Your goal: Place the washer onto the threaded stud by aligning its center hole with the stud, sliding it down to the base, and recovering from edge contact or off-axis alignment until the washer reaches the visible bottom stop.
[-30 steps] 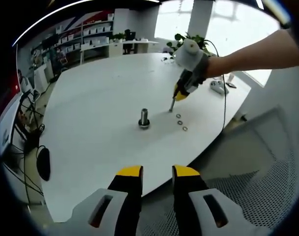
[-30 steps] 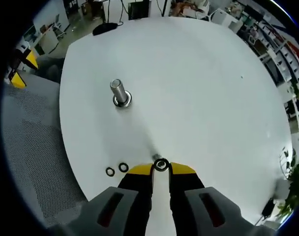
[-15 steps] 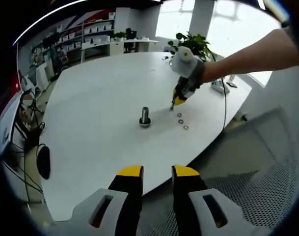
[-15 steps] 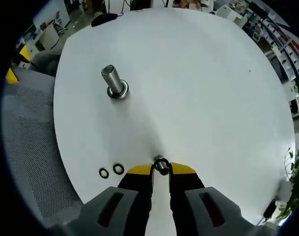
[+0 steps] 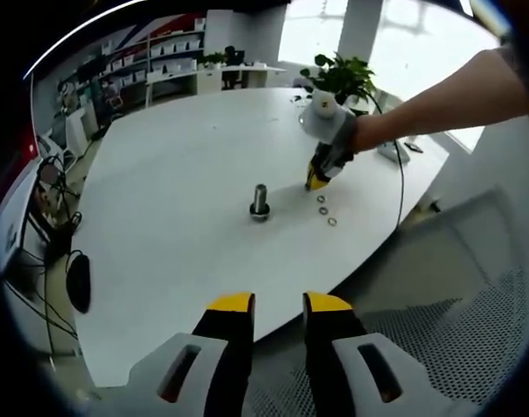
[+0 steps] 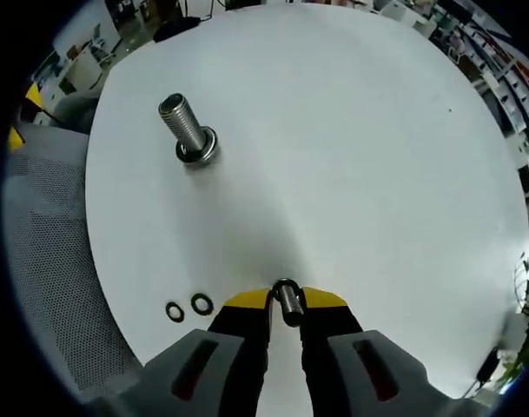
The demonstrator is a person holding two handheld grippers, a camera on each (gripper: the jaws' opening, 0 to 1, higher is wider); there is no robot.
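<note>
Steel threaded stud (image 6: 185,130) stood upright on the white table (image 6: 351,148), left of the right gripper (image 6: 285,300), whose jaws pinched the washer (image 6: 287,301) above it. Left gripper (image 5: 277,304) idled, jaws parted. Transport looked underway; centring over the stud comes next.

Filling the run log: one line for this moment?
right gripper: shut on washer, lifted | stud: upright on table, not reached | spare washers: on table | left gripper: idle off table edge

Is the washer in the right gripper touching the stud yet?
Apart. The right gripper view shows the washer pinched at the fingers, with bare table between it and the stud.
</note>
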